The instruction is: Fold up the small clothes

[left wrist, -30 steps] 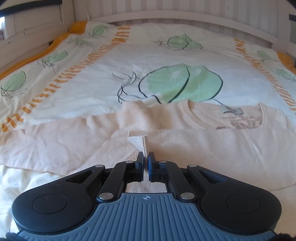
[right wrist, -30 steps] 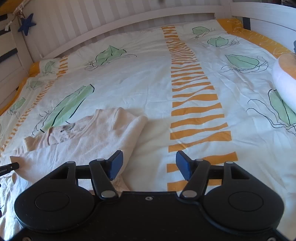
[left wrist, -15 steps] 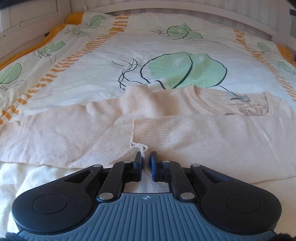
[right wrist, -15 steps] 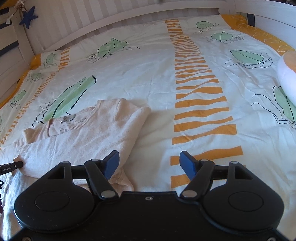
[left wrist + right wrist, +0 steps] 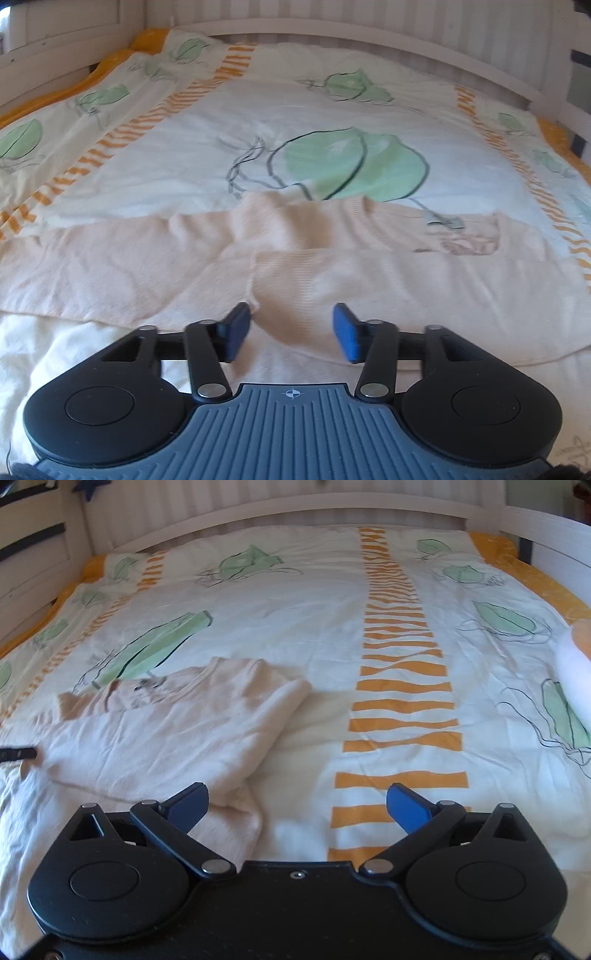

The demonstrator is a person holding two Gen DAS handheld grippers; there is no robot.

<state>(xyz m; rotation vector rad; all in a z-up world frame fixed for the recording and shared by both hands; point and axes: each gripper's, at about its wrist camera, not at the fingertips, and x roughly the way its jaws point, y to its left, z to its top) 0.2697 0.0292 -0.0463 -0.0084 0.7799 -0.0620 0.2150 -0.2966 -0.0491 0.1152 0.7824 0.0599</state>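
Note:
A pale peach knit sweater (image 5: 155, 266) lies flat on the bed, one sleeve folded across its body, its ribbed cuff (image 5: 291, 280) lying just in front of my left gripper (image 5: 291, 332). The left gripper is open and empty, the cuff resting between its blue pads. The neck label (image 5: 445, 221) shows at the collar. In the right wrist view the sweater (image 5: 159, 734) lies at the left, its folded edge toward the middle. My right gripper (image 5: 297, 806) is open and empty above the sweater's near corner and the bedcover.
The bed has a white cover (image 5: 295, 602) with green leaf prints and orange stripes (image 5: 402, 686). White slatted rails (image 5: 332, 33) surround the bed. A white and orange pillow (image 5: 574, 664) sits at the right edge. The other gripper's tip (image 5: 18, 754) shows at the far left.
My left gripper was shut on the sleeve cuff, laid it down on the sweater body, and has now opened and let it go. The right gripper has opened wider and shifted slightly.

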